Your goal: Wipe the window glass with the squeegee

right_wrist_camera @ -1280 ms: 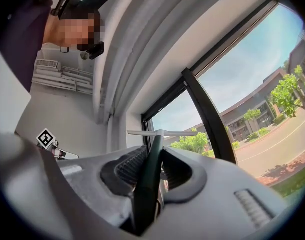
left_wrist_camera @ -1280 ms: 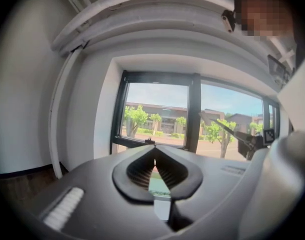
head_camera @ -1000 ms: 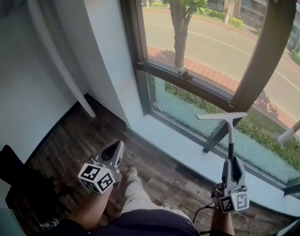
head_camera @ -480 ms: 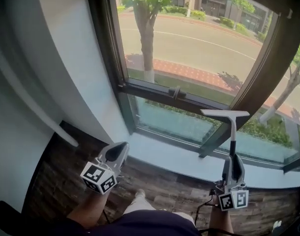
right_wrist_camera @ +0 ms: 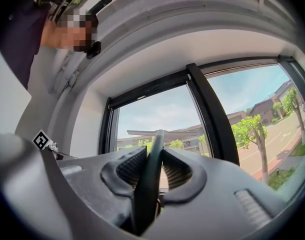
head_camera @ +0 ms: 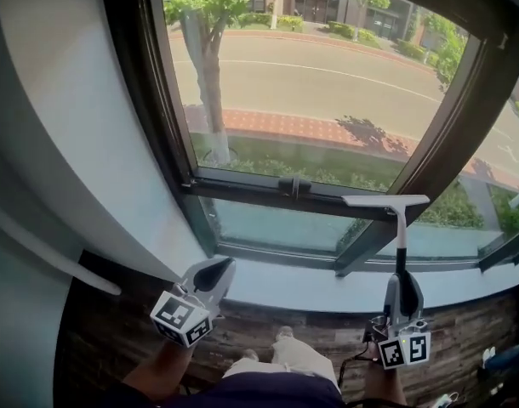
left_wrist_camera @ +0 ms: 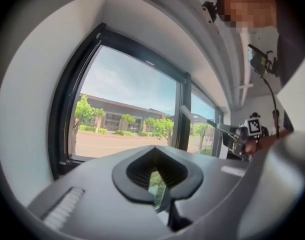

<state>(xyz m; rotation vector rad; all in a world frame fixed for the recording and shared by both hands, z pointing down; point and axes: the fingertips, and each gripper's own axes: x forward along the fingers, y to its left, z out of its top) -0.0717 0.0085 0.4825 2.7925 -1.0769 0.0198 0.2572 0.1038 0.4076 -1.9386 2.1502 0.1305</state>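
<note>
Our right gripper (head_camera: 402,284) is clamped on the squeegee (head_camera: 387,201) handle, with the blade up near the window (head_camera: 310,100) and seemingly off the glass. Our left gripper (head_camera: 215,269), left of the squeegee, is closed and empty. Pressing unevenly could twist the thin handle and leave streaks.

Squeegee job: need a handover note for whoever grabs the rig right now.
Right gripper: jaws shut on the squeegee handle, blade up in front of the window frame. Can't tell if the blade touches glass.
Left gripper: jaws together, empty, low by the sill.
Done: squeegee in hand.
Left: wipe the window glass.
</note>
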